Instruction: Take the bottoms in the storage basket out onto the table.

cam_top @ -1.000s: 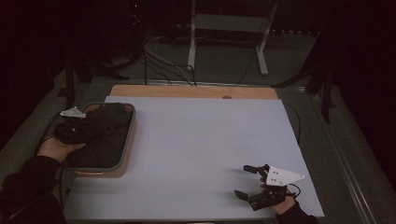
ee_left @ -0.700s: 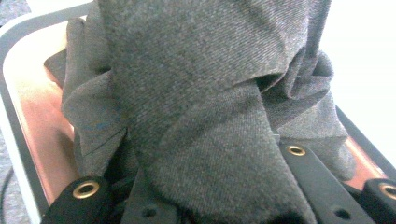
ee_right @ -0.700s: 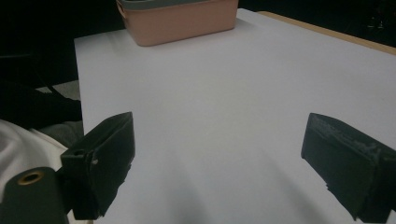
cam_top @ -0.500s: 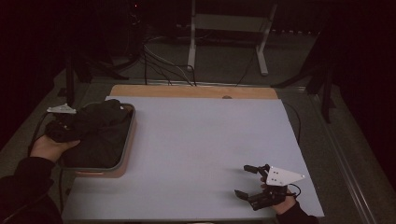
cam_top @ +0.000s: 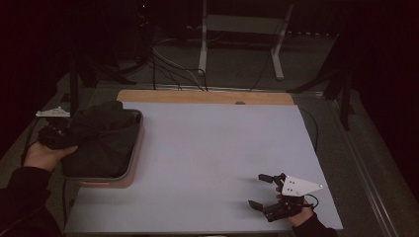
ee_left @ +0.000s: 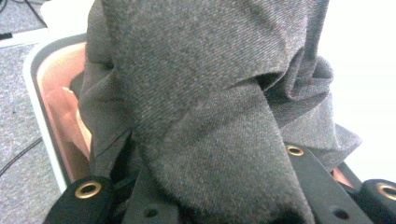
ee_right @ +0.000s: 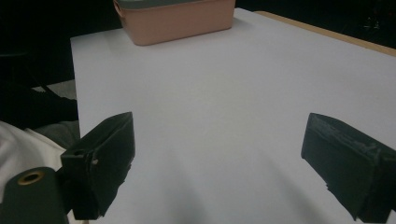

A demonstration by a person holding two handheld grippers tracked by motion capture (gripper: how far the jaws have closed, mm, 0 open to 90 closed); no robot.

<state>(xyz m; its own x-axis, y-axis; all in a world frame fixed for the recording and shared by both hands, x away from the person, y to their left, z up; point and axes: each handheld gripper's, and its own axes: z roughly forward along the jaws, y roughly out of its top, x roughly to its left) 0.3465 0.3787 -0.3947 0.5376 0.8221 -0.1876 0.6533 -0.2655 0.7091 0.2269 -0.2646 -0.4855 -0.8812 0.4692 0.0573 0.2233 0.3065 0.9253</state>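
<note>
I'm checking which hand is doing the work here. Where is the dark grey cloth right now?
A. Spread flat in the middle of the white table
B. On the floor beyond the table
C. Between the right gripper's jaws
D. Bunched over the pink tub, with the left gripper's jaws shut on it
D: the dark grey cloth sits heaped over the pink tub, and the left gripper has its jaws shut on a fold.

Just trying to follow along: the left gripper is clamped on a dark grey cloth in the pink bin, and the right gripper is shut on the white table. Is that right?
Not quite. The right gripper is open with nothing between its jaws, as the right gripper view shows. The left gripper does clamp the dark grey cloth over the pink bin.
</note>
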